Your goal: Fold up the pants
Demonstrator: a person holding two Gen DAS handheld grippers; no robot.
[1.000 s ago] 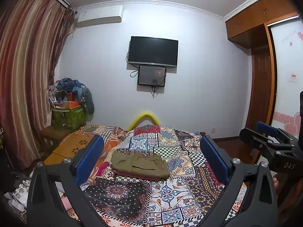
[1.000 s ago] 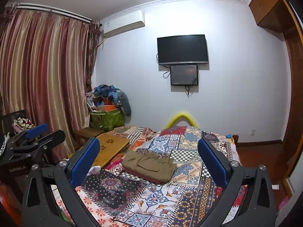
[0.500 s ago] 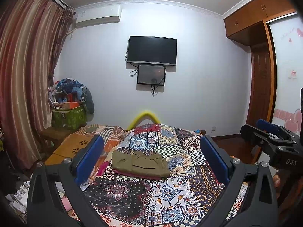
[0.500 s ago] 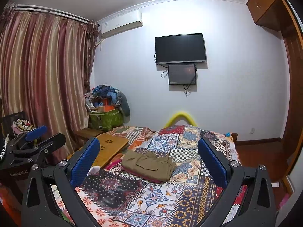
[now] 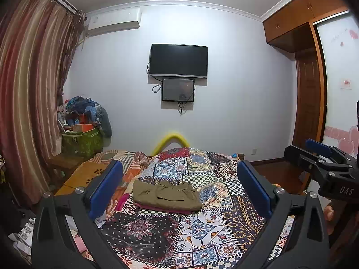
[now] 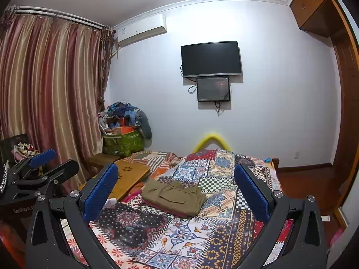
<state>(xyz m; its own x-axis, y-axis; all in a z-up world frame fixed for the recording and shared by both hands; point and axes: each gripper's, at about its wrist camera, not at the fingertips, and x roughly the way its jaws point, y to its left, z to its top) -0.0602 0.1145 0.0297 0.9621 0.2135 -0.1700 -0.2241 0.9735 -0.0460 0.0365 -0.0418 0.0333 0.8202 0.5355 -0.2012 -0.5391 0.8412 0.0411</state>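
Hardly anything has shifted over the last second: the pants [image 5: 166,195] lie folded on the bed [image 5: 202,242]. The left tool [image 5: 179,190] and right tool [image 6: 175,192] hang back, both released and empty, so folding looks done.

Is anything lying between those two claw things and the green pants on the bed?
Nothing visible. Only bare patterned quilt lies between the open left gripper, the open right gripper and the folded pants.

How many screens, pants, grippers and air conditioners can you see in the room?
Screens on the wall: 2, the big TV and the small screen under it
Olive pants, folded on the bed: 1
Grippers: 2, left gripper and right gripper
Air conditioner: 1
Total: 6
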